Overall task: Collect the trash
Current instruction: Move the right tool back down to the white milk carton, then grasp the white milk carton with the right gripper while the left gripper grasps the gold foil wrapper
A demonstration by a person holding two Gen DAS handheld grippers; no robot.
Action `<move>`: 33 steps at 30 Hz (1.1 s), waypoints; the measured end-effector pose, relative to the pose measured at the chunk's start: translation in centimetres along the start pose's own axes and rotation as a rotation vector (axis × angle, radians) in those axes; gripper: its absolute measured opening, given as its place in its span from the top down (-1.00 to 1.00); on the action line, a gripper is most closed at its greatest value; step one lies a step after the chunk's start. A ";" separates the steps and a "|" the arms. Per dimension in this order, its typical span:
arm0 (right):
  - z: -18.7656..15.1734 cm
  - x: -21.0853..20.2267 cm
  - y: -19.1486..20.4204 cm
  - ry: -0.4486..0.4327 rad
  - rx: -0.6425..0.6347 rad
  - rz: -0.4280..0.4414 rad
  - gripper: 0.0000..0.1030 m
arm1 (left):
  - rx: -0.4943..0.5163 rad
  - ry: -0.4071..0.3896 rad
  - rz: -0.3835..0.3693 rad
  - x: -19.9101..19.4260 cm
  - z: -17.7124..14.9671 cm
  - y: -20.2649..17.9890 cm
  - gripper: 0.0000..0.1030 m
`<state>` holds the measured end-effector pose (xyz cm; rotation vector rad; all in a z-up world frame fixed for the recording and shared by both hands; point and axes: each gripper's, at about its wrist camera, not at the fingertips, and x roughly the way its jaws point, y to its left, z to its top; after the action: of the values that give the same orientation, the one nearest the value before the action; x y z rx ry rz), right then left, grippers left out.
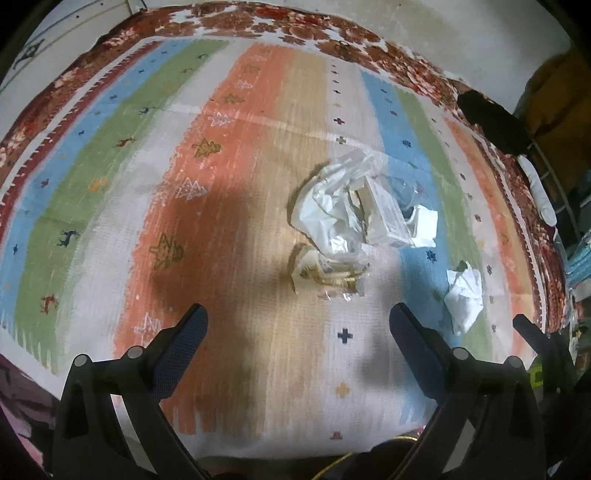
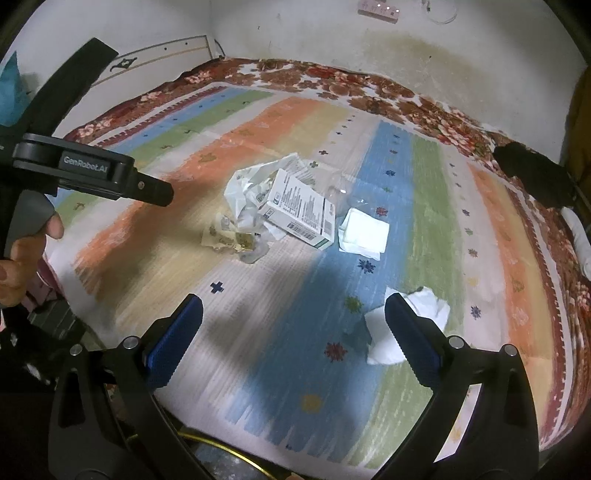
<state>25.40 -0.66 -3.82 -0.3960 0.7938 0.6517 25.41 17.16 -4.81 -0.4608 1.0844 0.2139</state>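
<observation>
Left wrist view looked down on a striped mat (image 1: 240, 229) spread over a floral bedcover (image 1: 325, 35); the left gripper (image 1: 299, 338) stood with its jaws wide apart and nothing between them, above bare mat; ahead of it and slightly to the right lay the main heap of trash: a crumpled white plastic bag (image 1: 325, 206) touching a white carton (image 1: 384, 214), with a yellowish wrapper (image 1: 325, 273) just in front of them and a folded white tissue (image 1: 424, 223) at the carton's right; a second crumpled tissue (image 1: 463, 295) lay apart to the right, on the blue and green stripes; right wrist view showed the right gripper (image 2: 293, 328) likewise spread fully, empty, over the blue stripe; its right finger (image 2: 410, 336) overlapped the near crumpled tissue (image 2: 424, 306) in the picture, though whether it touched could not be told; farther off lay the carton (image 2: 299, 210), tilted on the bag (image 2: 243, 192), the wrapper (image 2: 229, 236) in front and the folded tissue (image 2: 364, 230) just to the right; at the left edge a hand (image 2: 22, 258) gripped the handle of the other black gripper, which pointed toward the heap; a dark object (image 2: 532, 173) rested at the mat's far right edge.
</observation>
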 end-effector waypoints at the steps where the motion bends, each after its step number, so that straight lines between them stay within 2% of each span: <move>1: 0.2 0.6 0.0 0.006 -0.004 -0.004 -0.83 | -0.001 -0.002 0.001 0.2 0.1 0.1 -0.86; 4: 0.5 2.5 0.2 0.022 -0.029 -0.026 -0.83 | -0.010 0.004 0.001 1.2 0.6 0.5 -0.86; 12: 1.1 6.6 0.4 0.041 -0.093 -0.087 -0.83 | -0.064 0.052 -0.023 3.8 1.7 2.0 -0.62; 16: 1.7 8.4 0.8 0.024 -0.135 -0.110 -0.83 | -0.067 0.079 -0.052 4.7 2.0 2.3 -0.56; 19: 2.1 9.2 0.8 -0.001 -0.141 -0.144 -0.83 | -0.064 0.095 -0.045 5.4 2.2 2.6 -0.53; 23: 3.1 11.2 0.8 0.028 -0.147 -0.121 -0.83 | -0.078 0.114 -0.054 6.4 2.3 2.9 -0.49; 25: 3.8 12.1 0.9 0.027 -0.167 -0.136 -0.81 | -0.084 0.115 -0.055 6.7 2.2 2.9 -0.49; 27: 4.5 13.0 0.7 0.029 -0.168 -0.145 -0.81 | -0.108 0.127 -0.087 7.2 2.2 2.9 -0.39; 33: 5.0 14.6 1.3 0.032 -0.189 -0.171 -0.62 | -0.113 0.121 -0.127 7.7 2.7 1.9 -0.30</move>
<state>34.87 8.73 -11.81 -0.6408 0.7215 0.5623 30.37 19.66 -11.12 -0.6490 1.1601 0.1371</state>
